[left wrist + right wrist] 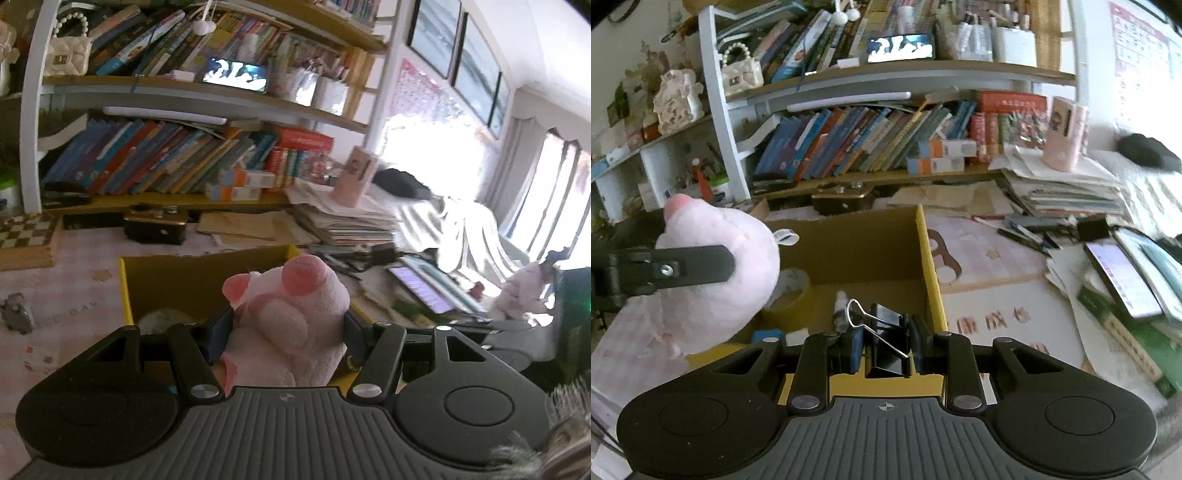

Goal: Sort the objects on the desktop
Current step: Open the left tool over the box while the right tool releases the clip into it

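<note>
My left gripper (288,332) is shut on a pink plush toy (291,317), whose rounded pink paws stick up between the fingers. The right wrist view shows the same plush toy (713,280) at the left, pinched by a black finger (672,271), hanging over the left side of the open cardboard box (929,266). My right gripper (882,339) is shut on a black binder clip (886,332) with wire handles, held over the box's near edge. Inside the box lie a roll of tape (792,288), a small white bottle (840,306) and a blue item (766,336).
A bookshelf (886,74) crammed with leaning books rises behind the desk. A black case (155,225) and a chessboard (26,232) sit behind the box (207,273). Stacked papers (1067,192), pens (1023,236) and a lit phone (1123,284) crowd the right side.
</note>
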`<state>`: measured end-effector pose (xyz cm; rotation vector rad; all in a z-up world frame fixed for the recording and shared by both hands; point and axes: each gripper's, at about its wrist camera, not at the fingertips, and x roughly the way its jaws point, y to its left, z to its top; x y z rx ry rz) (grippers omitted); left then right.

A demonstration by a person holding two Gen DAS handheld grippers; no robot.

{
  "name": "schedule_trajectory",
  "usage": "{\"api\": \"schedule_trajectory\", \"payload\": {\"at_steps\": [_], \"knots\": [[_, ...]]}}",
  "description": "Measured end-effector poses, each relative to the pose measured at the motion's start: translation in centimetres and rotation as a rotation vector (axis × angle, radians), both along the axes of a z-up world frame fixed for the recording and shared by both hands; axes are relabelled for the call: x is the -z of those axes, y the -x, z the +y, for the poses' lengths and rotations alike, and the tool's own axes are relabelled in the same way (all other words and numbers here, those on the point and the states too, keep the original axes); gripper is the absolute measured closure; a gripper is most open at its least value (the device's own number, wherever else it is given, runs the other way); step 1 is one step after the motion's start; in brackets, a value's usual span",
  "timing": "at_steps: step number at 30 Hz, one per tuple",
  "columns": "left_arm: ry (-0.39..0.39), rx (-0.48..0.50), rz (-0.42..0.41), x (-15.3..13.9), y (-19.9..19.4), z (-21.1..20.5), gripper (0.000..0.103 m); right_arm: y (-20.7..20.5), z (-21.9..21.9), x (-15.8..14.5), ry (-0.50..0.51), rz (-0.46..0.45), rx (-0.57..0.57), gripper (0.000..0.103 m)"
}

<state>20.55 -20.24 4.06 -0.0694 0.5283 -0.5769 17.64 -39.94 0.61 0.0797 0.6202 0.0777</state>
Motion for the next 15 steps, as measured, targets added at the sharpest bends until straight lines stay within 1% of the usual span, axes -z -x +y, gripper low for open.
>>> {"api": "schedule_trajectory", "payload": {"at_steps": [5, 10, 15], "knots": [[-0.106, -0.026, -0.003, 1.3, -3.6, -1.4, 0.043, -3.1, 0.3, 0.2, 0.035, -0.003, -0.05, 0.077], [-0.174, -0.046, 0.047, 2.9, -6.4, -2.2, 0.042, -6.1, 0.9, 1.0, 0.091, 0.017, -0.123, 0.077], [-0.231, -0.046, 0.08, 4.0, -8.3, -2.8, 0.041, -9.1, 2.7, 1.9, 0.24, 0.024, -0.248, 0.077]]}}
